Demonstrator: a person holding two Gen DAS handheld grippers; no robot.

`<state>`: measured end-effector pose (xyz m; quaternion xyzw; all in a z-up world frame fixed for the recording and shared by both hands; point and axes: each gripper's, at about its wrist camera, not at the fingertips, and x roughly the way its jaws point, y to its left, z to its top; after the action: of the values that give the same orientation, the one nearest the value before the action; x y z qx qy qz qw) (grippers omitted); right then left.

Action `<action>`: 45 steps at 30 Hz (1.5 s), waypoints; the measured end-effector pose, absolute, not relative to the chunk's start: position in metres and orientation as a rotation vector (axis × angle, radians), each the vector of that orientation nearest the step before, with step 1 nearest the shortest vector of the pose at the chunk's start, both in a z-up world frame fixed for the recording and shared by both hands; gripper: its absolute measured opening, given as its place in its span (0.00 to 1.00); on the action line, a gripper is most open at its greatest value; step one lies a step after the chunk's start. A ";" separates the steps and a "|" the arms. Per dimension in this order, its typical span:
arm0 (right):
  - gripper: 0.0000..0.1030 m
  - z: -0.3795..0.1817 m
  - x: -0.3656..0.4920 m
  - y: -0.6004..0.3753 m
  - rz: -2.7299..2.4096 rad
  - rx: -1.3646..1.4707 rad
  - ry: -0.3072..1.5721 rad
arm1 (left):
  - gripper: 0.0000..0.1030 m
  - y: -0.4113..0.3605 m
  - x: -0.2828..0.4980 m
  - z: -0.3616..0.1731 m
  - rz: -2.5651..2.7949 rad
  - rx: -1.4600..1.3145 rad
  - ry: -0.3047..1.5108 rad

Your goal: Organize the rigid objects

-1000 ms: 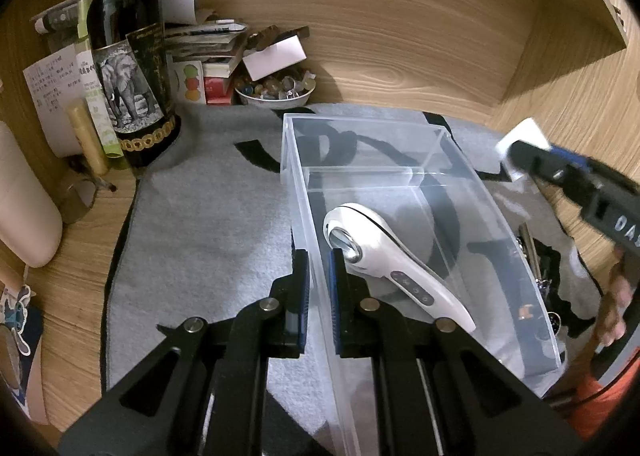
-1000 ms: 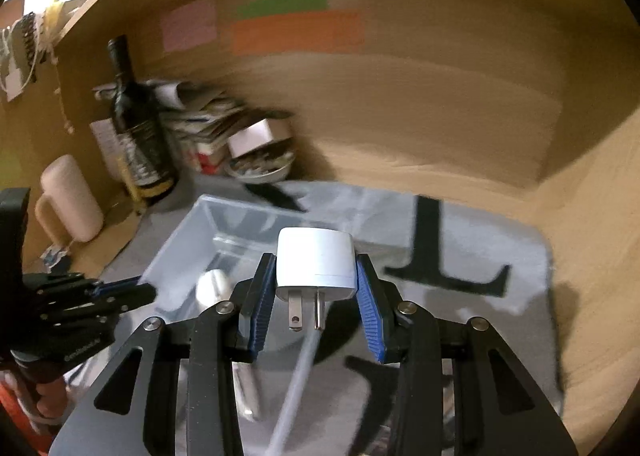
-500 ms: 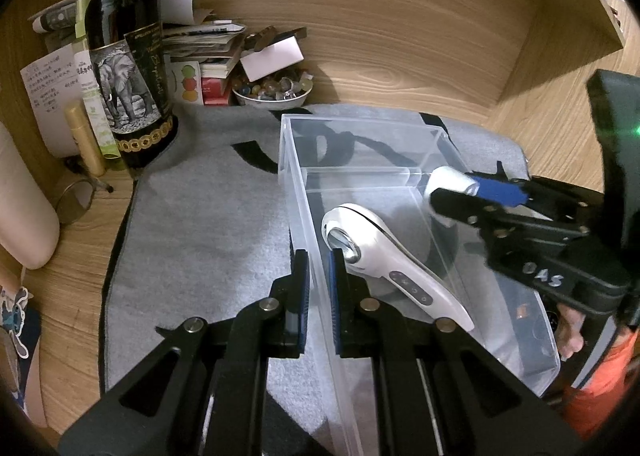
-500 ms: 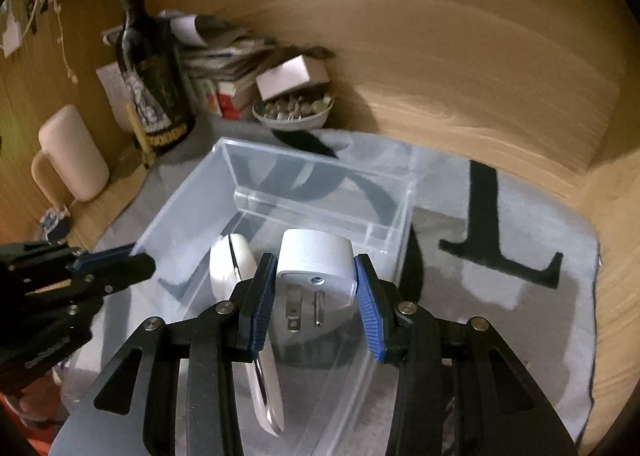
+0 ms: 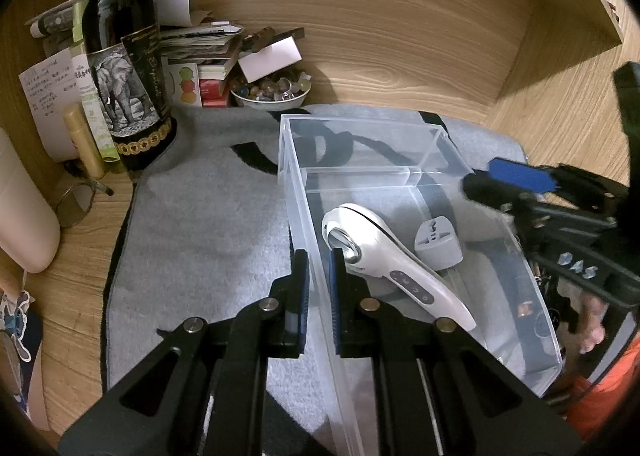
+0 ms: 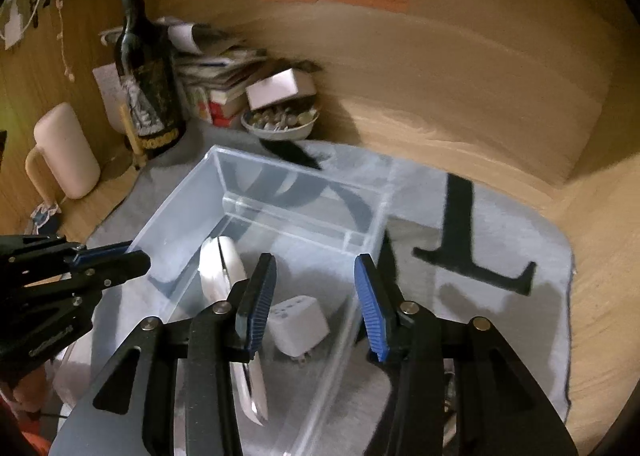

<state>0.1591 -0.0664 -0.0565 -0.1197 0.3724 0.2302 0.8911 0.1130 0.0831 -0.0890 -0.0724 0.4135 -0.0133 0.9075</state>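
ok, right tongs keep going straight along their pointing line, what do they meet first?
Most likely the white plug adapter lying loose in the clear plastic bin, beside the white handheld device. The right tongs are opening with nothing between them; depth is uncertain.

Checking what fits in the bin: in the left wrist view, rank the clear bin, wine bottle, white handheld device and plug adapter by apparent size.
1. clear bin
2. wine bottle
3. white handheld device, nearer the camera, so its rank against the bottle is unsure
4. plug adapter

Left wrist: looks down, close over clear box (image 5: 400,176).
Right wrist: looks down from opposite side.
Shared: the box.
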 end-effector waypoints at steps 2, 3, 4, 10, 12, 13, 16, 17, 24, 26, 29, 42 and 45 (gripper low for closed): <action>0.38 -0.049 0.155 -0.076 0.453 -0.235 0.752 | 0.09 0.083 0.113 -0.089 -0.026 -0.147 0.853; 0.39 -0.046 0.153 -0.081 0.440 -0.230 0.744 | 0.09 0.083 0.113 -0.089 -0.025 -0.147 0.852; 0.40 -0.041 0.151 -0.089 0.422 -0.220 0.732 | 0.09 0.082 0.112 -0.089 -0.023 -0.145 0.851; 0.43 -0.025 0.142 -0.136 0.277 -0.169 0.698 | 0.09 0.081 0.113 -0.090 -0.023 -0.136 0.853; 0.43 -0.023 0.140 -0.153 0.224 -0.152 0.701 | 0.09 0.081 0.113 -0.089 -0.022 -0.133 0.854; 0.43 -0.022 0.138 -0.160 0.197 -0.148 0.701 | 0.09 0.081 0.113 -0.089 -0.022 -0.131 0.855; 0.43 -0.025 0.132 -0.180 0.124 -0.140 0.711 | 0.09 0.082 0.114 -0.089 -0.024 -0.134 0.858; 0.43 -0.028 0.131 -0.186 0.108 -0.132 0.721 | 0.09 0.082 0.114 -0.089 -0.024 -0.136 0.858; 0.43 -0.068 0.124 -0.209 0.052 -0.083 0.839 | 0.09 0.082 0.114 -0.089 -0.026 -0.143 0.856; 0.43 -0.082 0.122 -0.210 0.059 -0.071 0.888 | 0.09 0.083 0.114 -0.089 -0.028 -0.141 0.856; 0.43 -0.100 0.122 -0.212 0.089 -0.034 0.950 | 0.09 0.082 0.114 -0.089 -0.029 -0.145 0.856; 0.45 -0.113 0.118 -0.230 0.096 0.058 0.976 | 0.09 0.083 0.113 -0.090 -0.031 -0.149 0.852; 0.41 -0.116 0.127 -0.228 0.109 0.064 0.976 | 0.09 0.083 0.113 -0.090 -0.031 -0.150 0.853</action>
<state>0.1269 -0.2278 -0.1157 0.0307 0.4687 0.0525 0.8812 0.1128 0.0827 -0.0899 -0.0724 0.4132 -0.0152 0.9076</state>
